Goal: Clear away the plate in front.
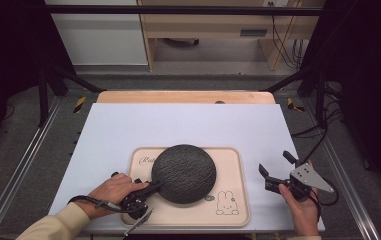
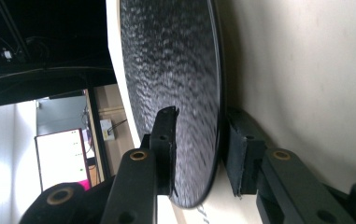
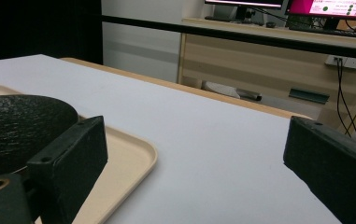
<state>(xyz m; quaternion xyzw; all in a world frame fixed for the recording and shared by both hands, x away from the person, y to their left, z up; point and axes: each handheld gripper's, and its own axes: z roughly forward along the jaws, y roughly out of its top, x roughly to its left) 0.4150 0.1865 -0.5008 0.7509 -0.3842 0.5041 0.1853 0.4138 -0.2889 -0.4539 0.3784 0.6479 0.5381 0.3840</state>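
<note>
A round black textured plate [image 1: 184, 172] lies on a beige tray [image 1: 242, 192] printed with a bunny, near the table's front. My left gripper [image 1: 155, 187] is at the plate's near-left edge and is shut on it. In the left gripper view one jaw presses on the plate's [image 2: 175, 70] top face and the other sits under its rim against the tray [image 2: 283, 70]. My right gripper [image 1: 275, 162] is held open just right of the tray, nothing between its jaws. The right gripper view shows its open jaws [image 3: 194, 154] over the bare mat, with the plate [image 3: 17, 121] and tray corner [image 3: 129, 158] at left.
A white mat [image 1: 178, 120] covers the wooden table [image 1: 185, 96]. Black frame rails [image 1: 23, 165] run along both sides. Beyond the far edge stand a wooden desk [image 3: 278, 60] with cables and monitors.
</note>
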